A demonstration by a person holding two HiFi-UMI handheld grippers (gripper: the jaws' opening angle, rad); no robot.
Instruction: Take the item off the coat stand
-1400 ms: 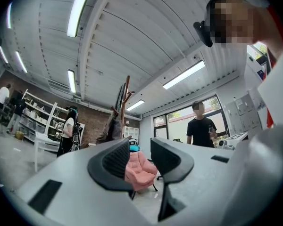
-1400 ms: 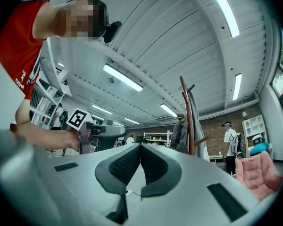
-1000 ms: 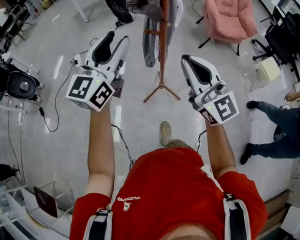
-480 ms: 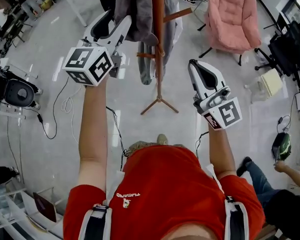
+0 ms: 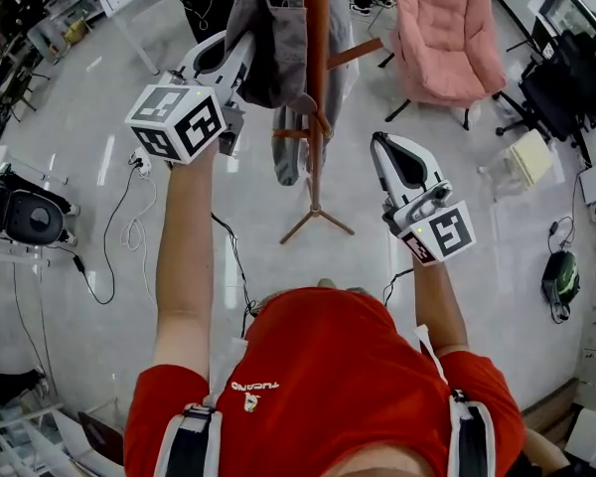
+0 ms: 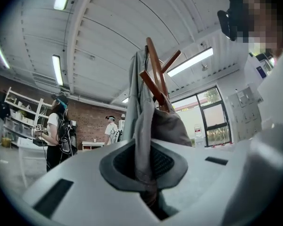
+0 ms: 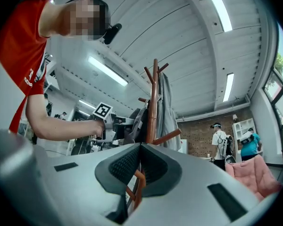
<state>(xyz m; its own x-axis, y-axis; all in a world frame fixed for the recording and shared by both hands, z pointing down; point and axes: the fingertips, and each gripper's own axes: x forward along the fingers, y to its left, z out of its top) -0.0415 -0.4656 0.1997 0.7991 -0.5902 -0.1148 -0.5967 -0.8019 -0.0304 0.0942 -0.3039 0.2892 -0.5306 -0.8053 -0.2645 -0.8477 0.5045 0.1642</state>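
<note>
A wooden coat stand (image 5: pixel 318 87) rises in front of me with a grey cloth bag (image 5: pixel 273 53) and a paler grey garment (image 5: pixel 288 147) hanging on it. My left gripper (image 5: pixel 246 56) is raised to the bag at the stand's left side. In the left gripper view its jaws are closing, and the pads (image 6: pixel 122 166) pinch the bag's grey strap (image 6: pixel 142 140), which runs up to a peg of the stand (image 6: pixel 156 74). My right gripper (image 5: pixel 389 152) hangs lower, right of the pole, shut and empty. The stand (image 7: pixel 153 102) shows beyond its closed jaws (image 7: pixel 140 147).
A pink padded chair (image 5: pixel 447 33) stands behind the stand at the right. Black office chairs (image 5: pixel 576 78) and a beige box (image 5: pixel 531 157) are at the far right. Cables (image 5: pixel 129 227) and a black machine (image 5: pixel 20 212) lie on the floor at left. Other people (image 6: pixel 59 126) stand farther off.
My left gripper rose to the stand, reached the grey bag and closed on its strap. The right gripper shifted only slightly. The person at the floor's right has left the head view.
</note>
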